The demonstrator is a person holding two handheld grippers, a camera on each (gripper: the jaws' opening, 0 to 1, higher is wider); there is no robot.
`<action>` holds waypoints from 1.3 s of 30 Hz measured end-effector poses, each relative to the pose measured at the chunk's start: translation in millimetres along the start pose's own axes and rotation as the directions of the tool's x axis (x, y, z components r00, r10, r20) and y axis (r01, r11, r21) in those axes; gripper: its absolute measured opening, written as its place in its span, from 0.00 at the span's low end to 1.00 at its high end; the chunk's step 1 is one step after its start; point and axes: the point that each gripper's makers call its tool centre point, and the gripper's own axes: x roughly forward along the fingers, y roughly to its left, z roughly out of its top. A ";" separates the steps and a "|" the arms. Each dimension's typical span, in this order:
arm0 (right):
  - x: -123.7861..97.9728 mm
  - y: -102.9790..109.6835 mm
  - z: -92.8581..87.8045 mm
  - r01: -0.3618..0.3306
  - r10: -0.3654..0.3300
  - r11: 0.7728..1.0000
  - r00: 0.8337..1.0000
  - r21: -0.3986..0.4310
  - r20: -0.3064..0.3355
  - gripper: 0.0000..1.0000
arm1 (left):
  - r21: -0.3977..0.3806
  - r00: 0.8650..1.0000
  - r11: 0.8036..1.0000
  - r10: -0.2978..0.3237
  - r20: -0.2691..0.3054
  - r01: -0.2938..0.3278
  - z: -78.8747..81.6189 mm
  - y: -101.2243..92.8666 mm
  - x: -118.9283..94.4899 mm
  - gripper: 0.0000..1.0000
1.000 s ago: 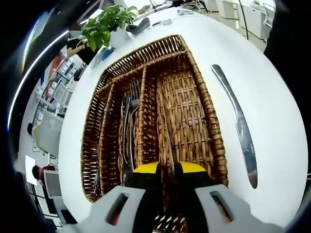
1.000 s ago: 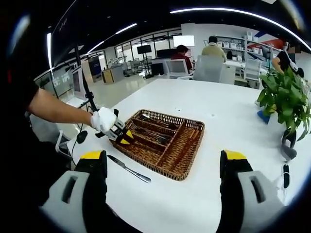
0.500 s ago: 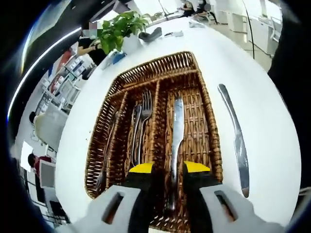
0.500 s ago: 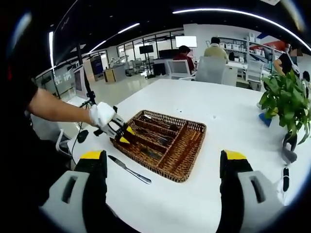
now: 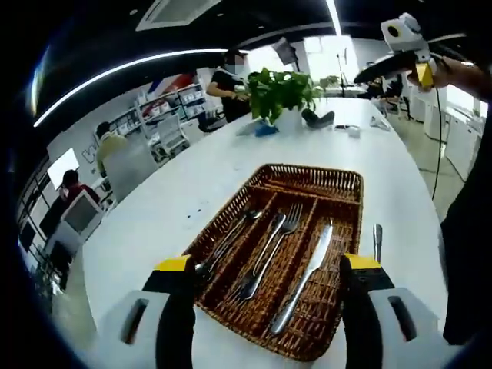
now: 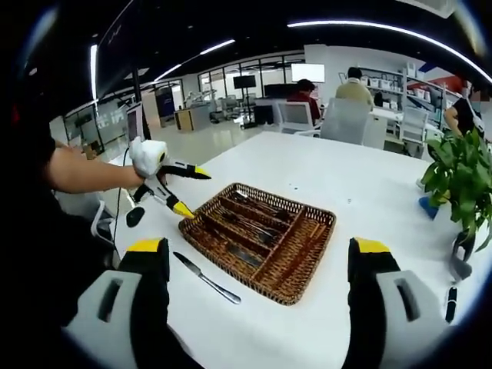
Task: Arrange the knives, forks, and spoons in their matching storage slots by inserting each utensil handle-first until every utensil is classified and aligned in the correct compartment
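Left gripper view looks over the left hand-held gripper (image 5: 265, 273), whose yellow-tipped jaws stand spread wide apart with nothing between them, above the near end of a brown woven wicker cutlery tray (image 5: 338, 184) that sits on a round white table (image 5: 192, 177). Just ahead of the jaws, a silver table knife (image 5: 304, 277) lies lengthwise in the tray slot nearest the right jaw; in the middle slot lie silver forks (image 5: 270, 247), tines pointing away; in the slot nearest the left jaw lie silver utensils (image 5: 224, 246) too dim to name. A second silver knife (image 5: 377, 241) rests on the table just outside the tray's edge, beyond the right jaw. Farther off stands a green potted plant (image 5: 278, 91), and at the upper right the right hand-held gripper (image 5: 401, 61) hangs in the air. Right gripper view shows the right hand-held gripper (image 6: 257, 261) with its jaws also wide apart and empty, well above the table (image 6: 307, 165). Ahead between them sits the wicker tray (image 6: 307, 273), with the loose knife (image 6: 206, 278) on the table just beside its near edge, toward the left jaw. Beyond that, a white-gloved hand (image 6: 147, 157) holds the left hand-held gripper (image 6: 192, 191), jaws parted, in the air beside the tray's corner and clear of it. The plant (image 6: 460, 178) stands far right.
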 end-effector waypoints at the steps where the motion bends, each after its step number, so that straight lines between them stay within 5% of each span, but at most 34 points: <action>1: 0.5 0.2 0.9 -0.002 0.002 1.000 1.000 -0.005 0.003 1.00 | -0.035 1.000 0.999 0.009 0.015 -0.008 3.5 1.4 -5.7 0.90; 6: 1.9 -0.4 2.7 -0.002 0.003 1.000 1.000 -0.016 0.013 1.00 | -0.186 0.989 0.981 0.086 0.119 -0.063 21.9 15.5 -47.6 0.99; 14: 3.7 -0.8 0.4 -0.003 0.003 1.000 1.000 -0.029 0.002 1.00 | -0.211 0.983 0.969 0.153 0.102 -0.128 15.2 14.2 -93.1 0.99; 20: 8.9 3.4 3.8 -0.009 0.009 0.999 1.000 -0.043 0.000 1.00 | -0.256 0.965 0.943 0.244 0.094 -0.214 12.8 16.1 -130.3 0.99; 28: 14.4 -0.4 0.6 -0.011 0.010 0.999 1.000 -0.045 -0.015 1.00 | -0.265 0.967 0.937 0.250 0.050 -0.229 9.6 -8.3 -154.9 0.99; 39: 11.5 -7.5 3.1 -0.011 0.011 0.999 1.000 -0.040 -0.004 1.00 | -0.277 0.963 0.927 0.268 0.023 -0.251 3.8 -13.5 -173.7 0.99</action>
